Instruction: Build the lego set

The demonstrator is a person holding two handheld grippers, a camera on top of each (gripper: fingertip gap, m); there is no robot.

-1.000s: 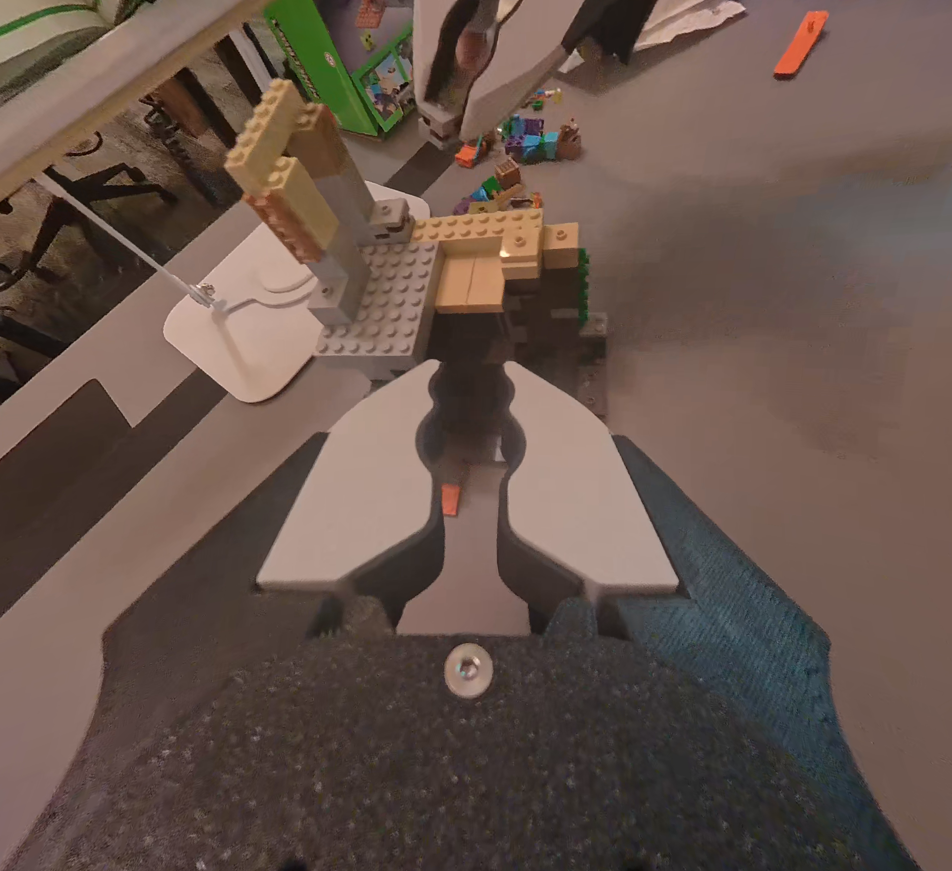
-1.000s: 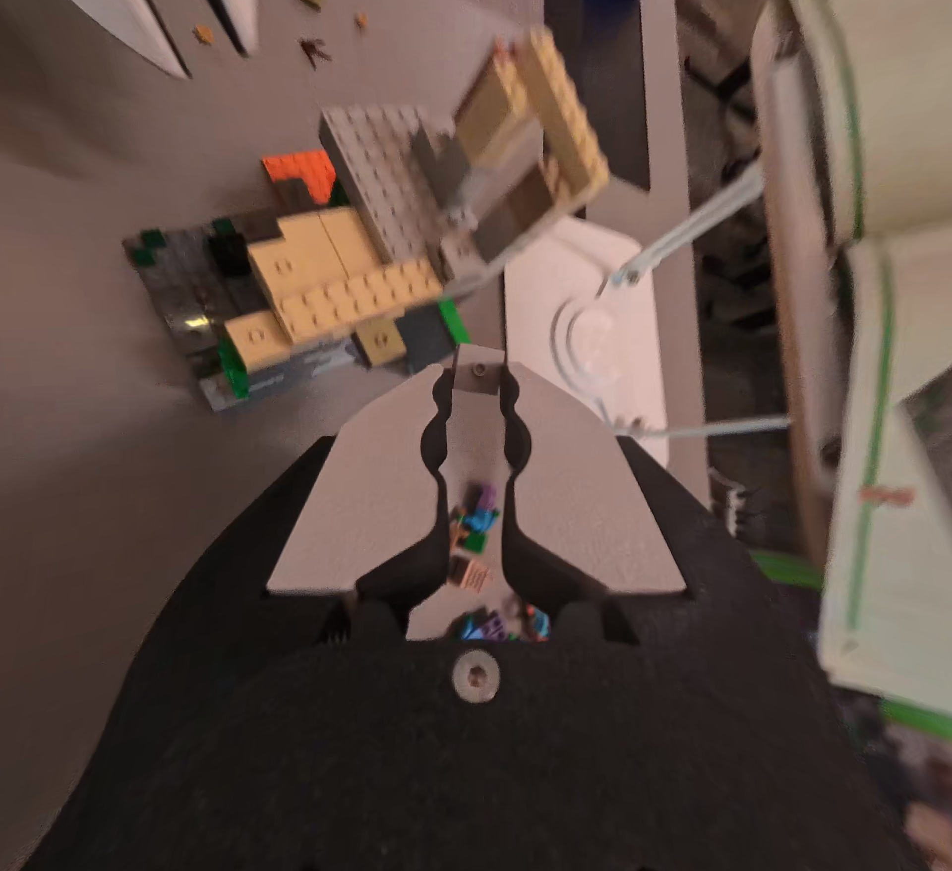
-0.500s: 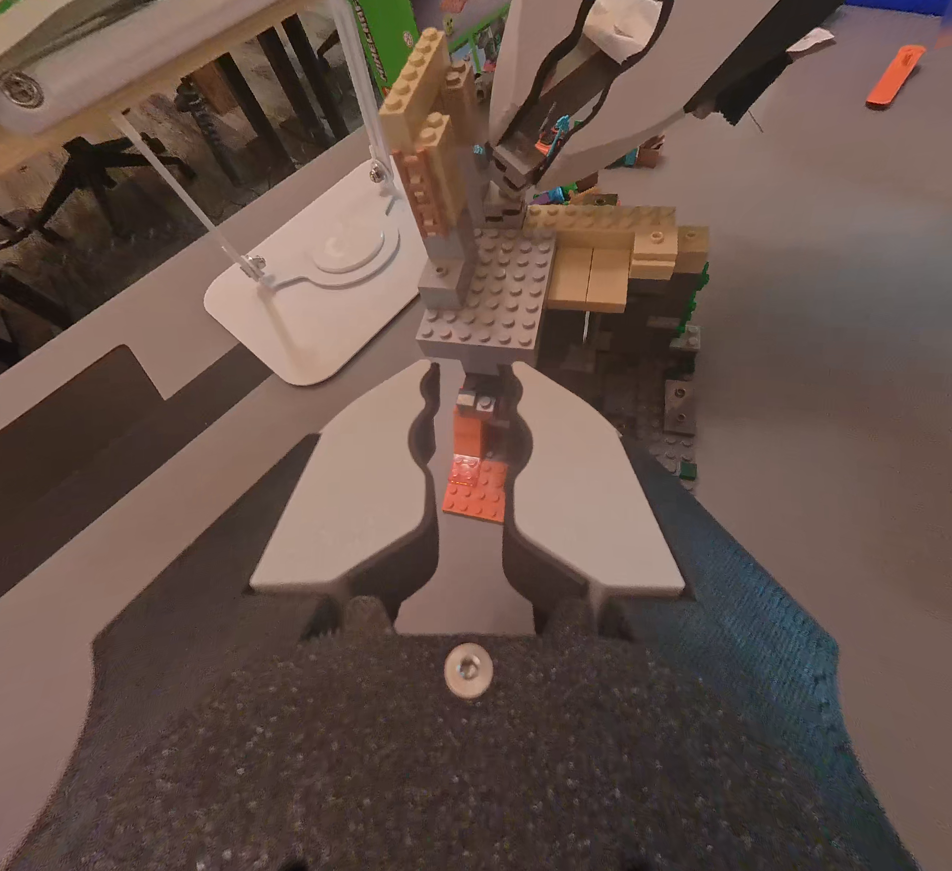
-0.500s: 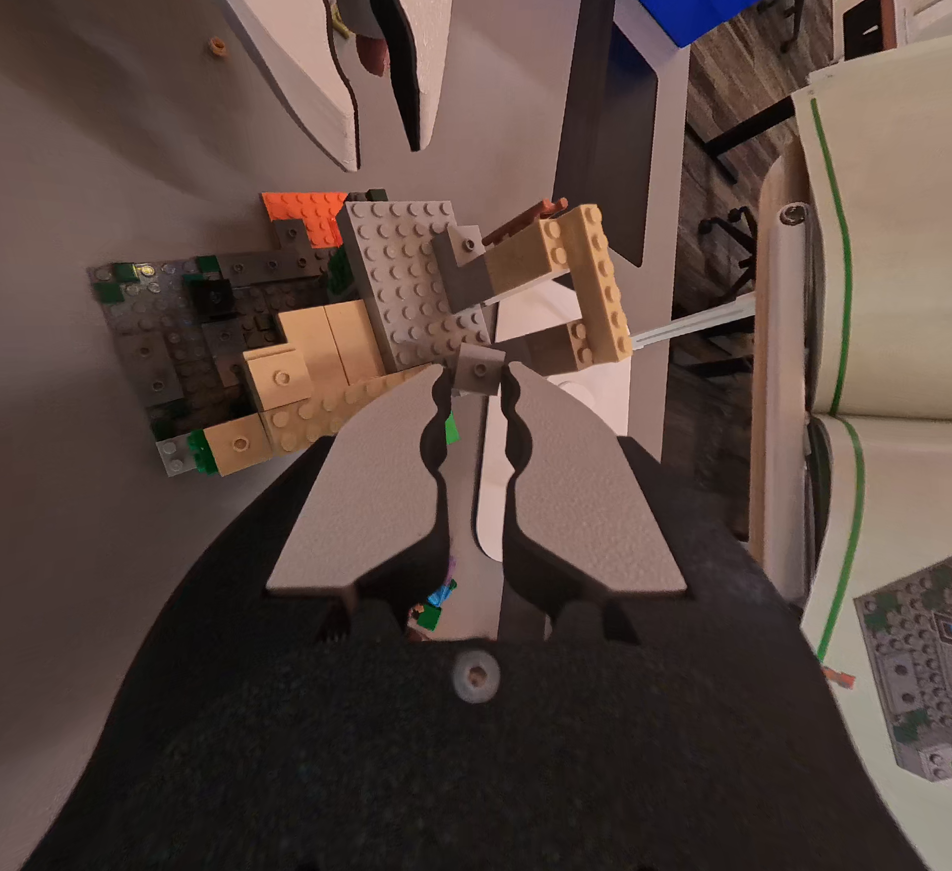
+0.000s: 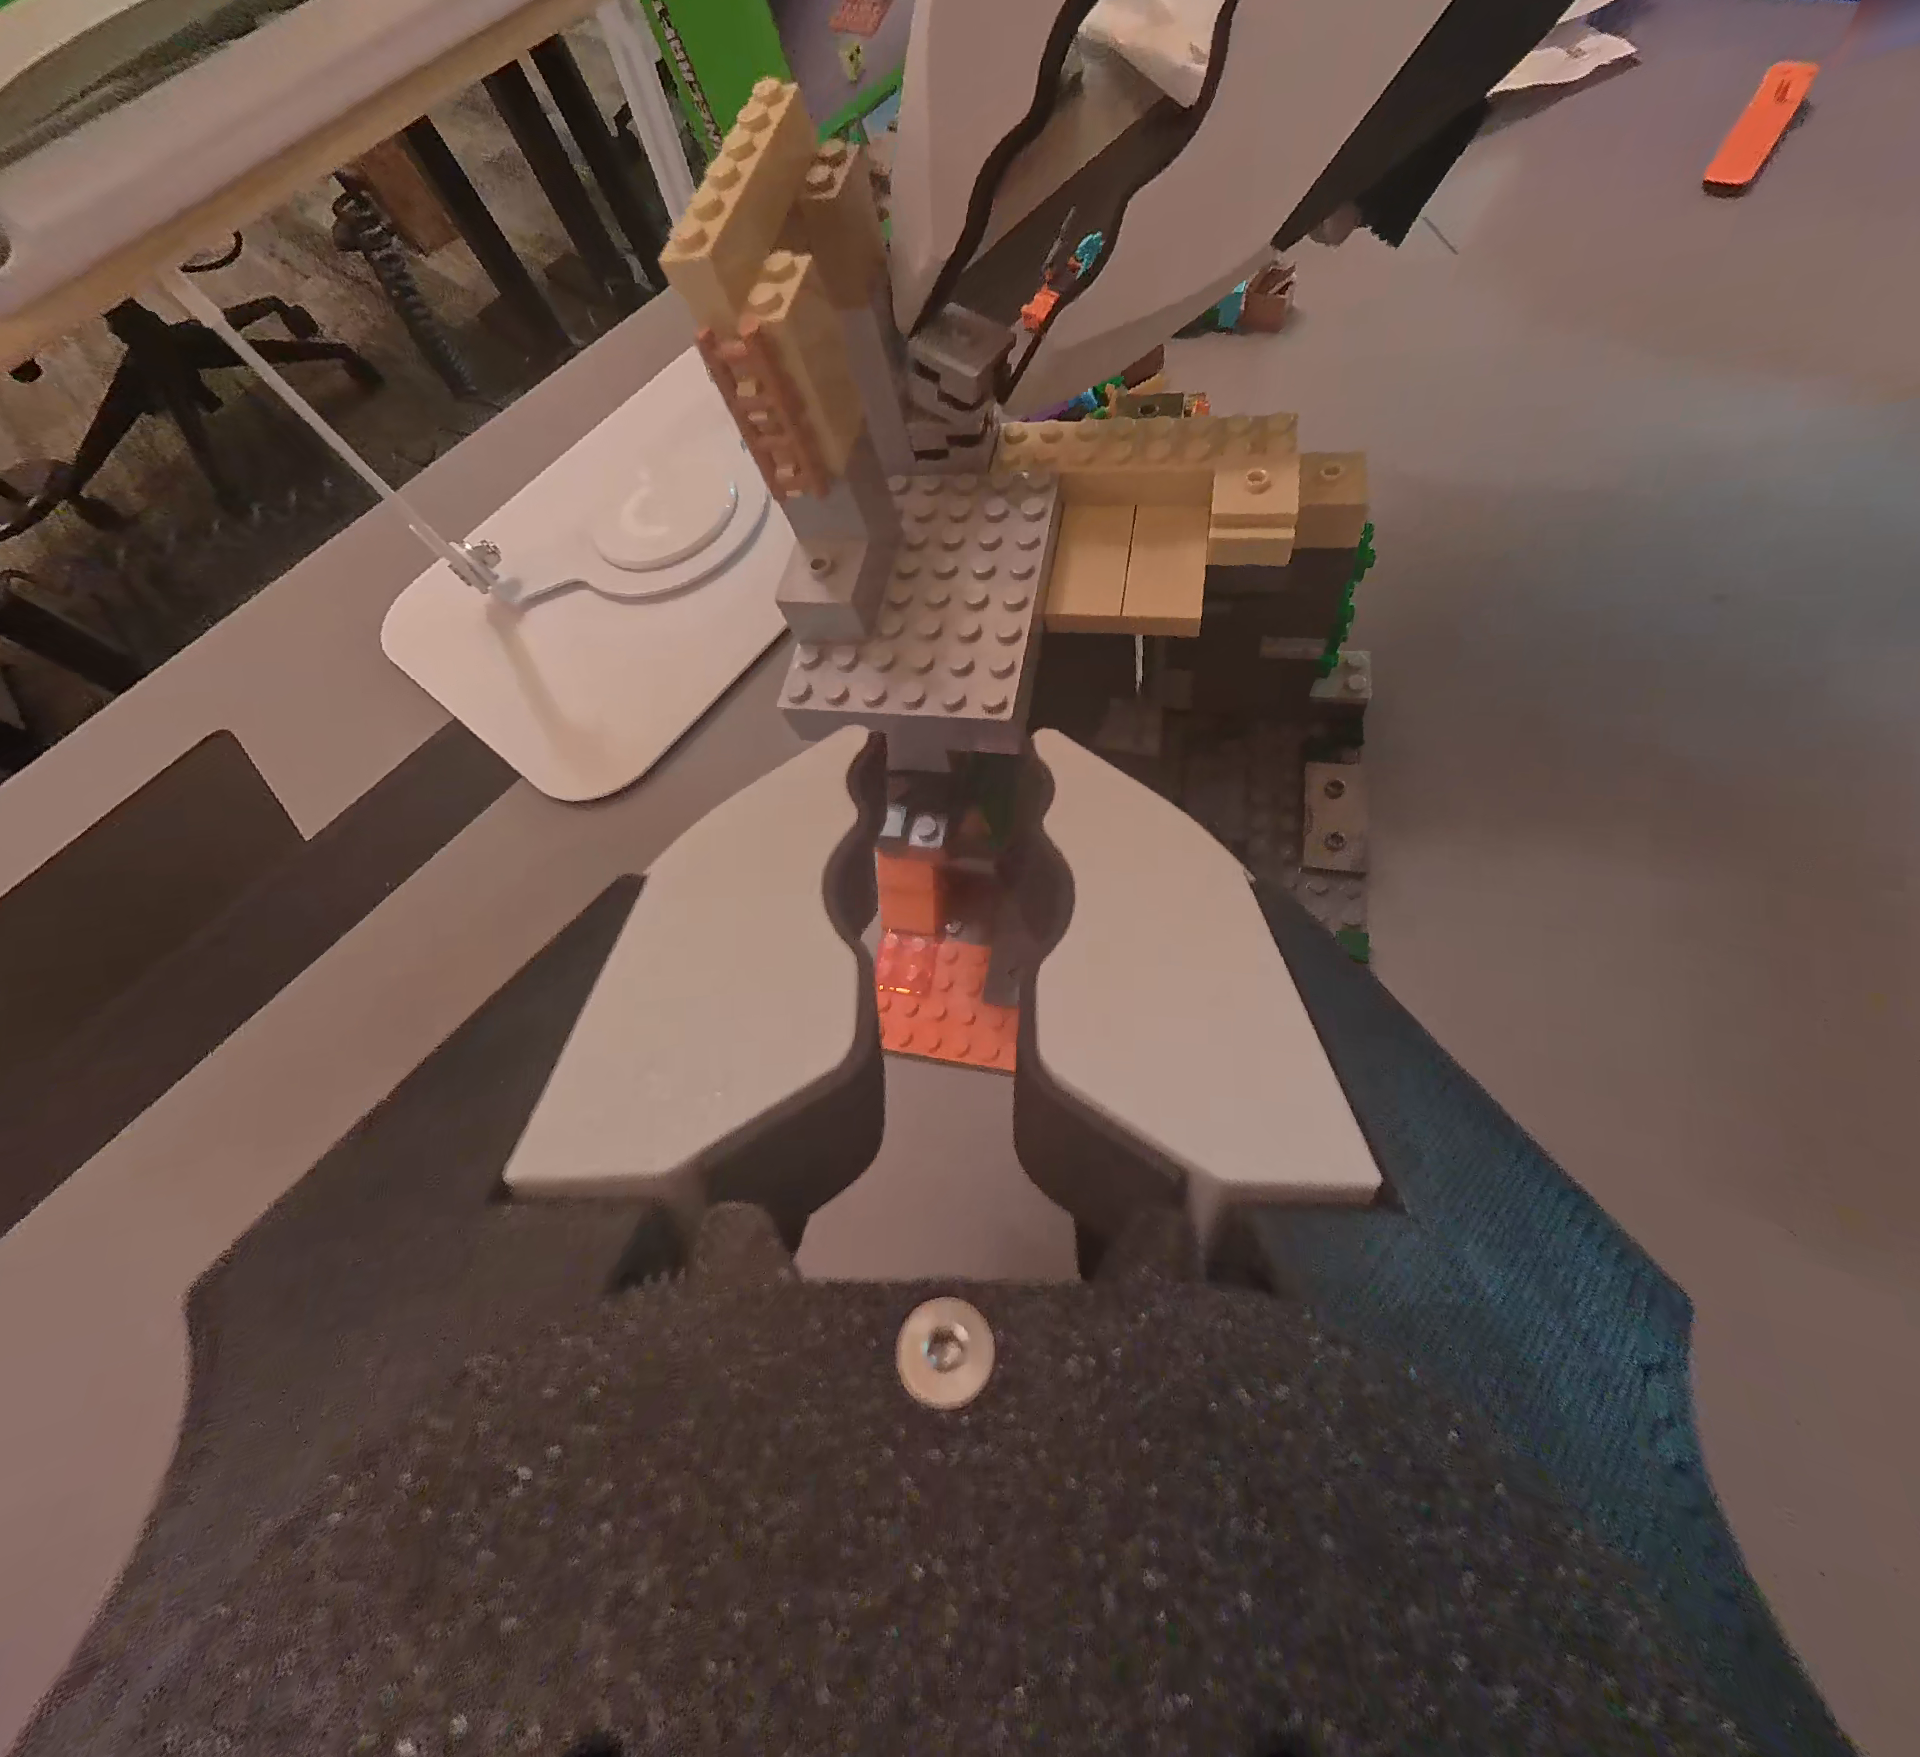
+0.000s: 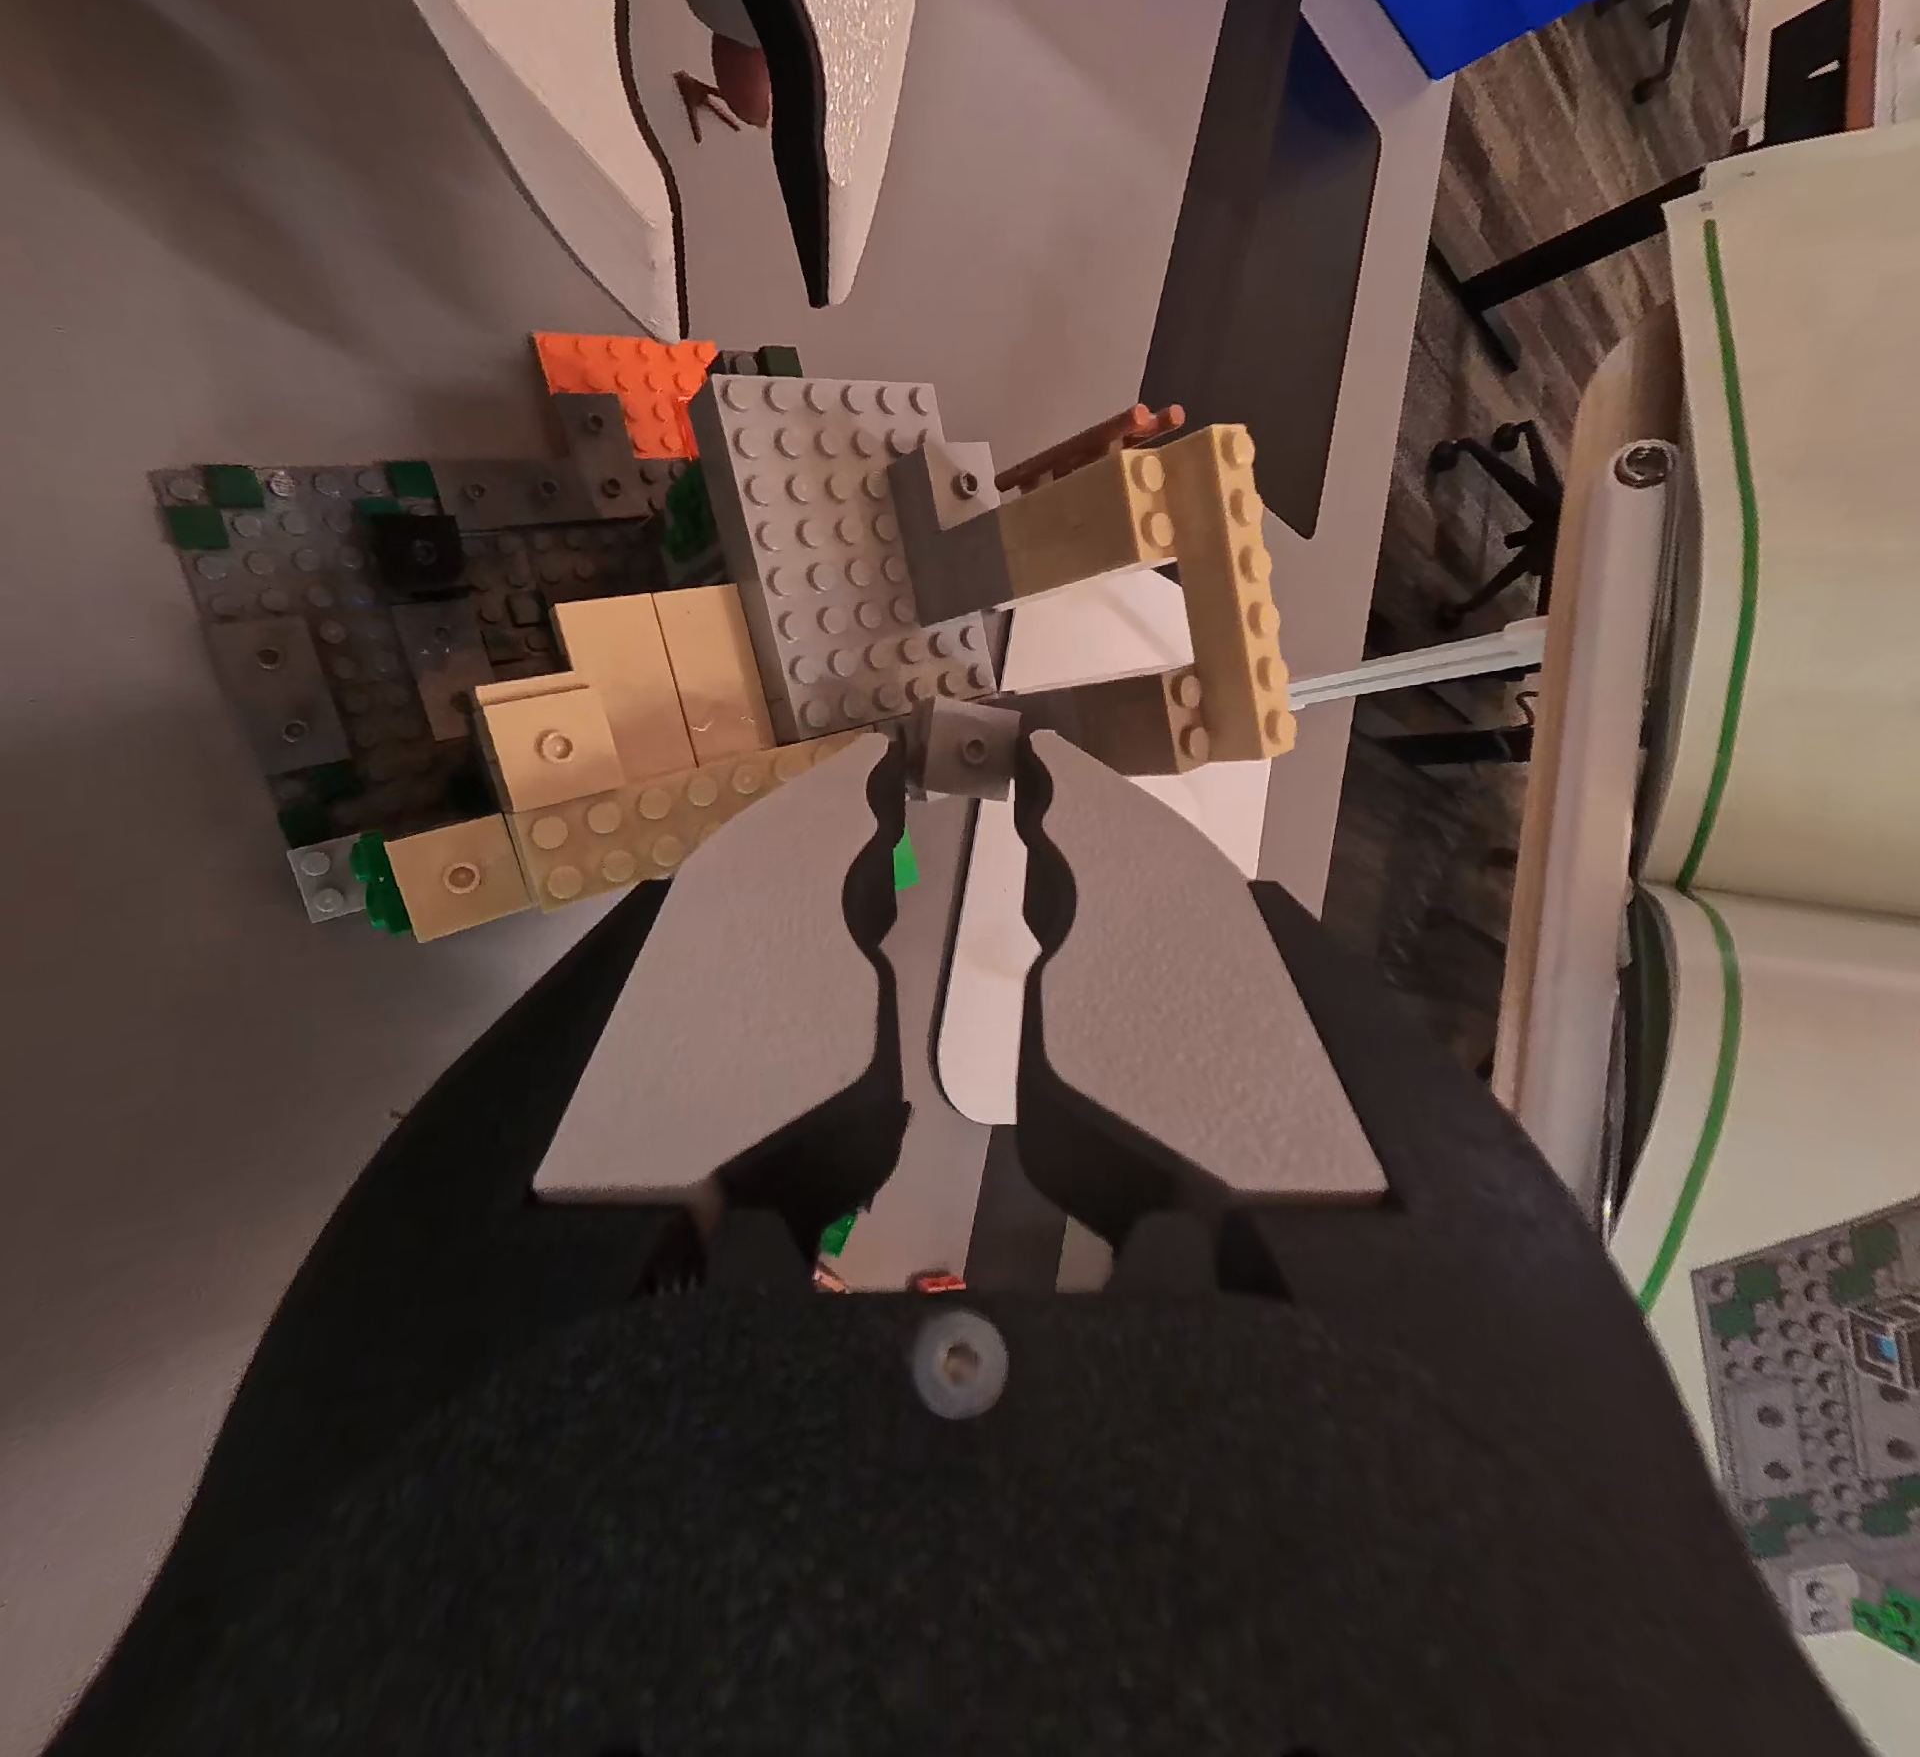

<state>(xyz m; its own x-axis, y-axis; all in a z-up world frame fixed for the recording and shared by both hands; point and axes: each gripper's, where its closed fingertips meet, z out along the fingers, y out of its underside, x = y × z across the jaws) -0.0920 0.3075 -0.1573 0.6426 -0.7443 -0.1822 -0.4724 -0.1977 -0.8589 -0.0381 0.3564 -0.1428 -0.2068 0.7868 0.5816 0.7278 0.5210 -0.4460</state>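
Now the right gripper [image 6: 961,751] clamped on a small grey square brick [image 6: 971,751] at the corner of the grey studded plate [image 6: 831,554], tan brick arch [image 6: 1236,585] standing upright beside it, left gripper [image 5: 951,751] parted and empty near the plate's edge, grey tabletop [image 5: 1610,668], white stand base [image 5: 592,627], open instruction booklet [image 6: 1808,564].

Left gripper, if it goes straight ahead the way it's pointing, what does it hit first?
Likely the lego model: the left gripper is open, its tips level with the grey plate's near edge, orange bricks between the fingers. Depth is unclear.
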